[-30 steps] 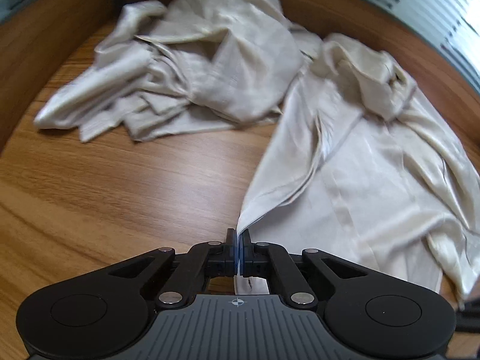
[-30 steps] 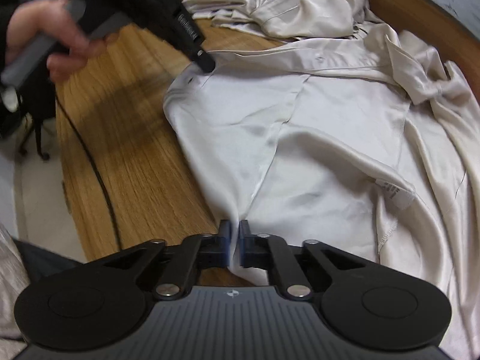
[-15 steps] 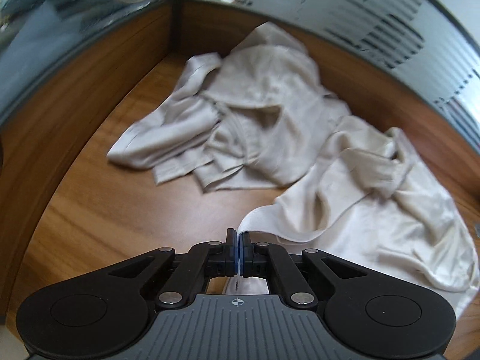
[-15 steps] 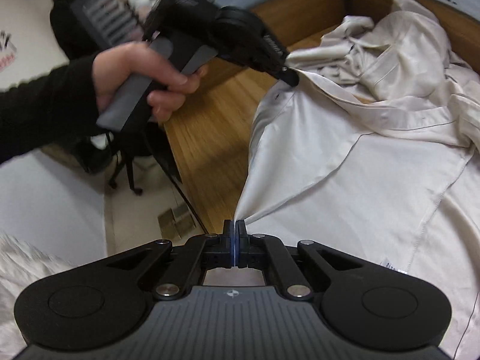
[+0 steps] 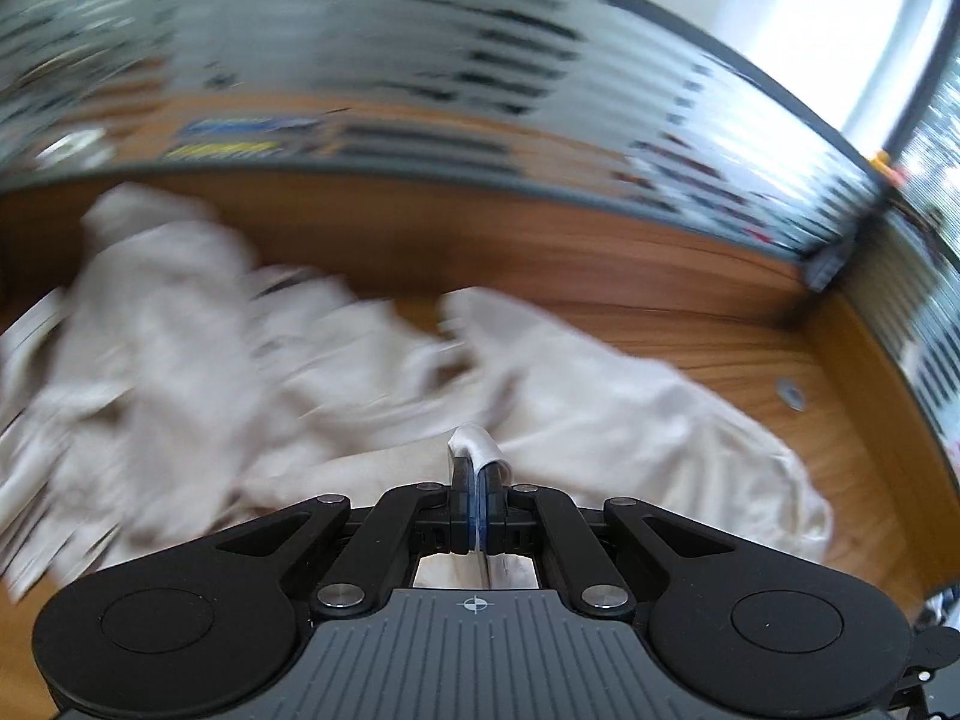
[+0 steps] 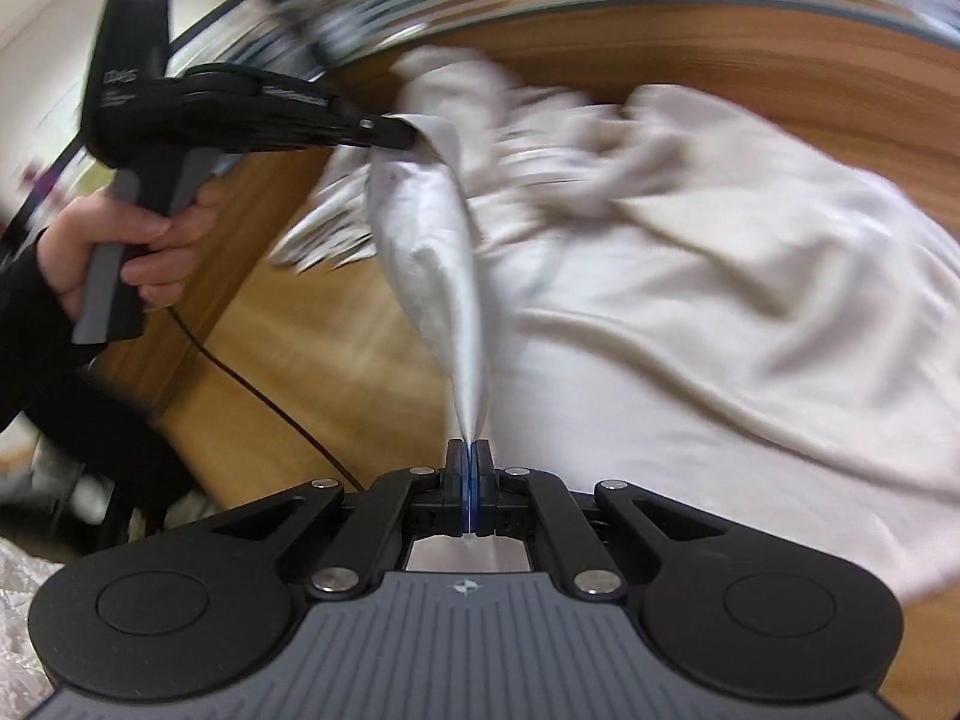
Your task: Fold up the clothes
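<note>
1. Cream satin garment (image 6: 690, 312): spread over the wooden tabletop (image 6: 336, 360), covering most of the right and centre of the right wrist view. One edge of it is lifted off the table.
2. Lifted edge: stretched as a narrow band between the two grippers. Its long axis runs from the near centre up to the far left in the right wrist view.
3. Right gripper (image 6: 467, 462): jaws fully closed, pinching the near end of the band.
4. Left gripper (image 6: 414, 135): jaws closed on the far end of the band; fabric hangs below the tips. In the left wrist view the left gripper (image 5: 477, 474) shows a small fold of cloth standing above its closed tips.
5. Left hand (image 6: 120, 252): wrapped around the gripper handle, with a dark sleeve (image 6: 24, 324) at the left edge.
6. Second cream garment (image 5: 150, 348): crumpled heap at the far left of the left wrist view, blurred; it lies against the held garment (image 5: 630, 420).
7. Open room: bare wood to the right of the garments in the left wrist view, and a bare strip at the table's left edge in the right wrist view.
8. Boundaries: a raised wooden back panel (image 5: 600, 252) closes the far side; striped glass (image 5: 480, 60) stands above it. A black cable (image 6: 258, 384) crosses the table's left edge.
</note>
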{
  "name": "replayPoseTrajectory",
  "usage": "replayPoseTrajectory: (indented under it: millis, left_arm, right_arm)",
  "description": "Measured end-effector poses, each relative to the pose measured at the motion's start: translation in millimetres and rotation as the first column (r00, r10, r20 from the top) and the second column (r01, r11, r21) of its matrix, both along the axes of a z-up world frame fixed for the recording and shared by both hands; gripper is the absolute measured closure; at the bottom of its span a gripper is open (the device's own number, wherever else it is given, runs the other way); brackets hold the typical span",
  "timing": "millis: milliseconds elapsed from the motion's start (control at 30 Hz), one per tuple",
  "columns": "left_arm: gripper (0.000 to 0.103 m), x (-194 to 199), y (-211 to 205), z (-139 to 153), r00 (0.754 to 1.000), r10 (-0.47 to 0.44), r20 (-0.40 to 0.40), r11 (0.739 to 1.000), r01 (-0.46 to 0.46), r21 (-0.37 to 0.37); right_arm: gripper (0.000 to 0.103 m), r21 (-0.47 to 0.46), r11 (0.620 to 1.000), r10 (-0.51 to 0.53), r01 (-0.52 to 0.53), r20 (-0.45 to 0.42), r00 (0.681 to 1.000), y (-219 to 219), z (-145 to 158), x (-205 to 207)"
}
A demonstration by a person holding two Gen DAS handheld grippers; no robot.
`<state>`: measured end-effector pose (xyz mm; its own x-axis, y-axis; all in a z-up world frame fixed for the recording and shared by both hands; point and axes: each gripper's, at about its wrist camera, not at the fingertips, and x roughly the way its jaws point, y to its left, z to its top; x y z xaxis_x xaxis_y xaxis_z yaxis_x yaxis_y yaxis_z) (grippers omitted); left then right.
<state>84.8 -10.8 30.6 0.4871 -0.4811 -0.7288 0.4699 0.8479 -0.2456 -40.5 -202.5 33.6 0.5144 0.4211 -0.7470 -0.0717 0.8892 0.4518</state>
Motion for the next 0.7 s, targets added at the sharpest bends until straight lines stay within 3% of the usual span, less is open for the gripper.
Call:
replayPoseTrajectory:
  millis: [233,500,567,633,667,700]
  left_arm:
    - [0.100,9,-113,-5,0.972,-0.232,0.028,0.973,0.231,0.018]
    - [0.097,3,-209,-20,0.903,-0.430,0.014,0.902,0.429,0.052]
    - [0.082,-3,-219,-24,0.888,-0.460,0.003,0.886,0.459,0.063]
    - [0.058,-8,-220,-26,0.877,-0.481,0.008,0.875,0.479,0.068]
    - [0.053,-11,-218,-26,0.872,-0.489,0.014,0.871,0.487,0.070]
    - [0.048,-13,-215,-27,0.869,-0.495,0.018,0.867,0.493,0.072]
  right_arm:
    - [0.102,-0.048,0.964,-0.263,0.263,0.007,0.965,-64,-6,-43]
    - [0.102,-0.118,0.868,-0.486,0.483,-0.002,0.874,-119,-27,-81]
    - [0.101,-0.134,0.847,-0.521,0.515,-0.010,0.854,-127,-32,-88]
    - [0.098,-0.157,0.832,-0.541,0.532,-0.016,0.841,-134,-37,-93]
    - [0.092,-0.176,0.826,-0.546,0.535,-0.015,0.838,-135,-37,-95]
    - [0.080,-0.195,0.821,-0.550,0.537,-0.014,0.835,-134,-36,-98]
